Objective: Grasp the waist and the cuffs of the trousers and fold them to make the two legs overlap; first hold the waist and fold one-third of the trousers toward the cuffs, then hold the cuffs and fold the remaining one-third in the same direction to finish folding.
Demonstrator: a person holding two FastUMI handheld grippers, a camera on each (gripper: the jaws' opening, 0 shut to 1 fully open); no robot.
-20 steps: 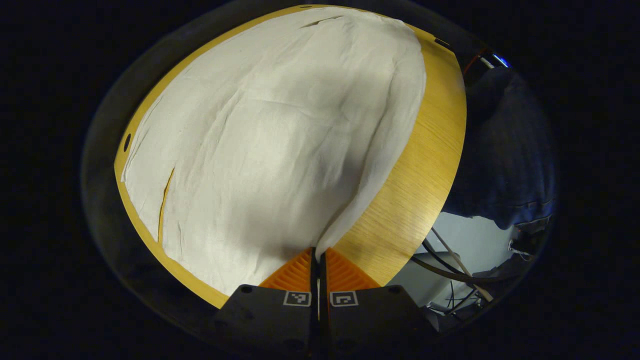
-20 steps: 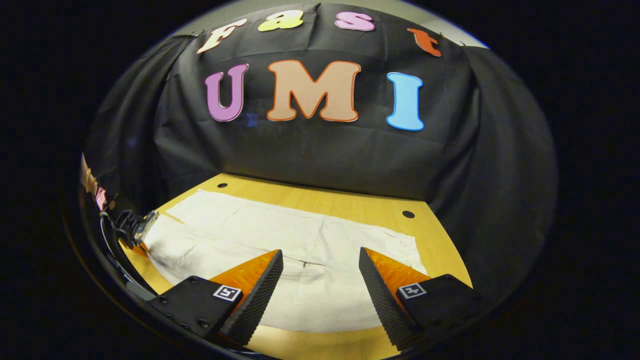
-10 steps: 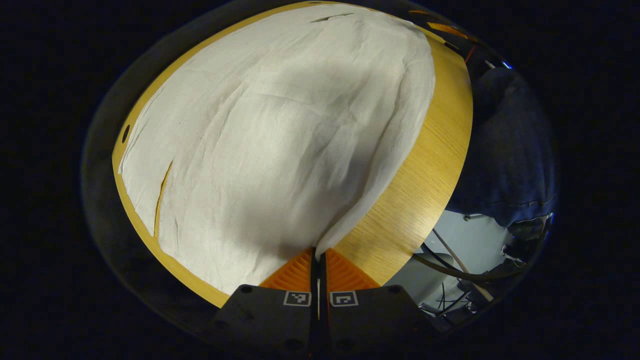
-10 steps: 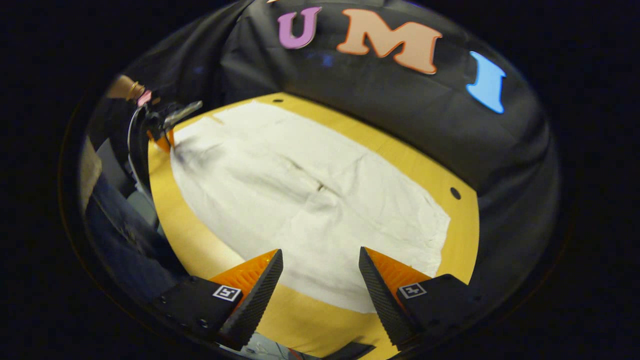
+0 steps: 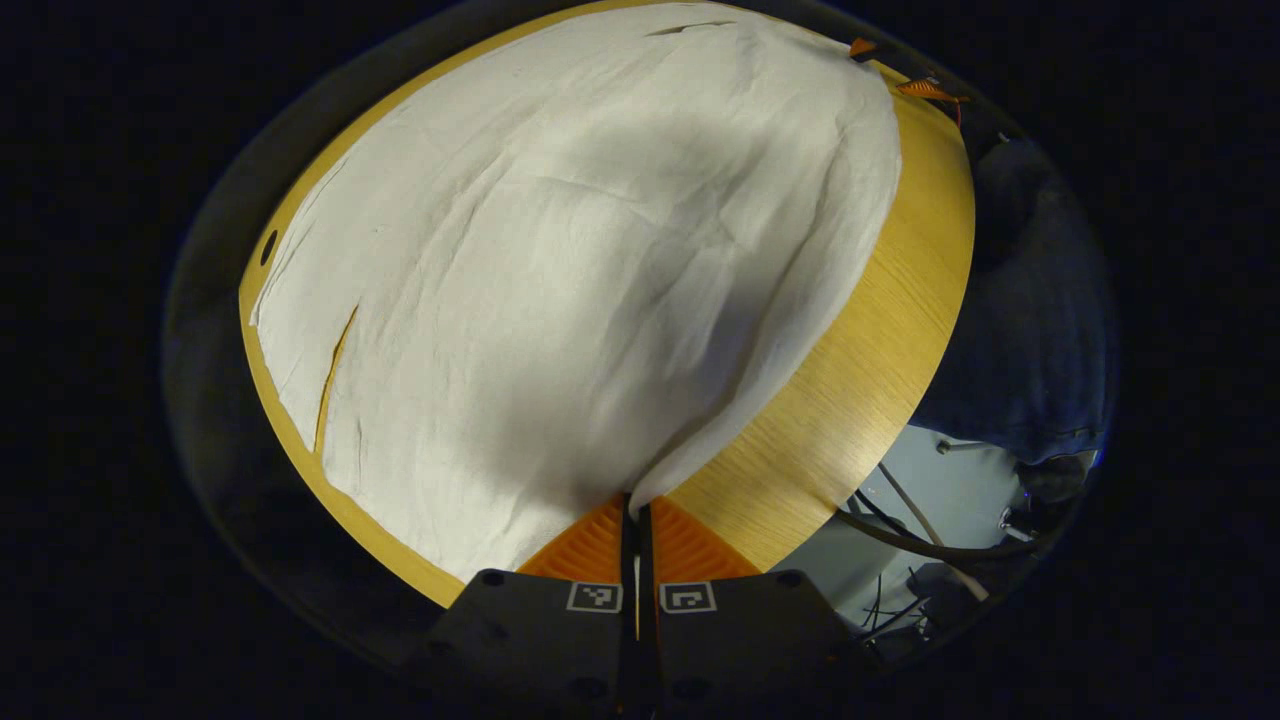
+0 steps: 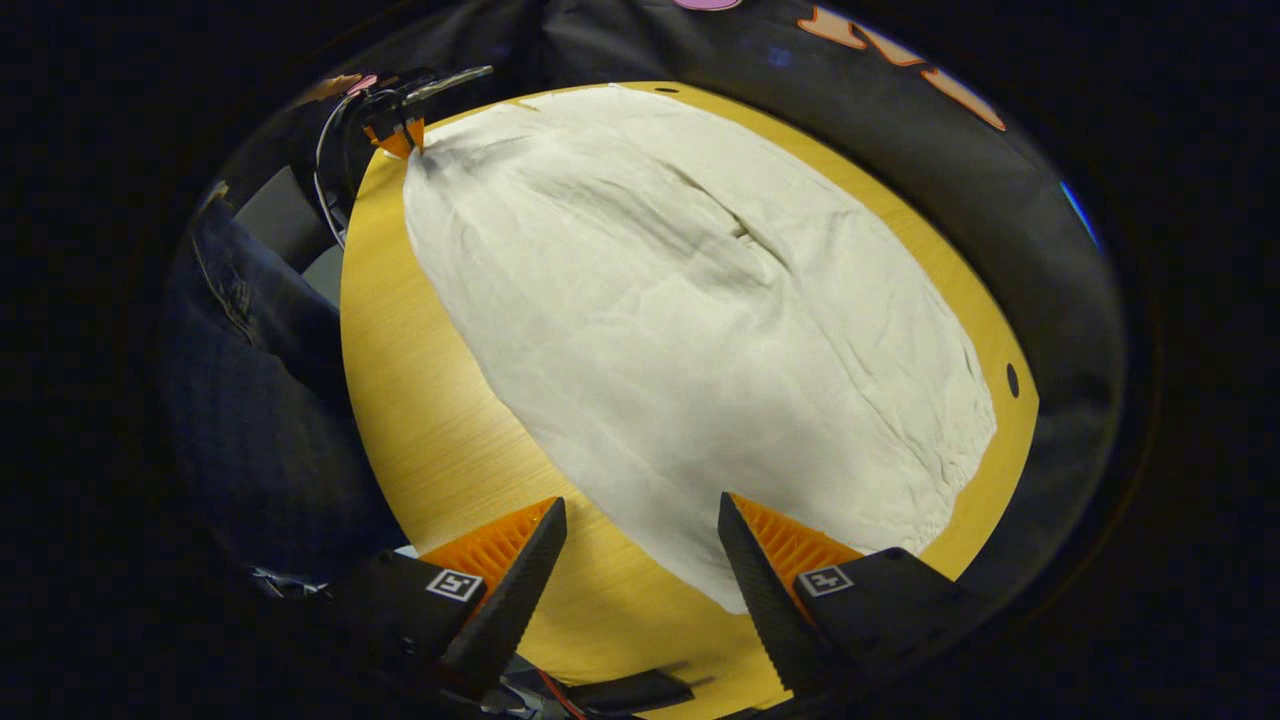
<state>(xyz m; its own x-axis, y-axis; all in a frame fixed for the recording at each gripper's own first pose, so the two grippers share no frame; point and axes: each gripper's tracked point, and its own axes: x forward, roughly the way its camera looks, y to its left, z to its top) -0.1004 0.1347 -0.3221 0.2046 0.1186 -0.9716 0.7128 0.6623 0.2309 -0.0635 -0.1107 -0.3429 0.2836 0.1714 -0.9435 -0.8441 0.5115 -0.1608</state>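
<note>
- The cream cloth trousers (image 5: 560,270) lie spread flat across the light wooden table (image 5: 850,400), their long axis running from the bottom toward the top of the left gripper view.
- The left gripper (image 5: 637,515) has its jaws closed, pinching a near corner of the cloth.
- The right gripper (image 6: 640,545) has its jaws wide apart, holding nothing, above the trousers' near corner at lower centre of the right gripper view.
- The black cloth wall (image 6: 1000,190) stands behind the table.

The trousers (image 5: 560,280) are pale cream, lightly creased cloth, spread flat and covering most of the wooden table (image 5: 860,370). One near corner is pulled up off the surface into a narrow ridge, pinched between the shut jaws of the left gripper (image 5: 637,515). In the right gripper view the trousers (image 6: 700,330) lie as a long wide sheet, a dark crease line running along the middle, and the nearest corner tapers to a point on the bare wood.
</note>
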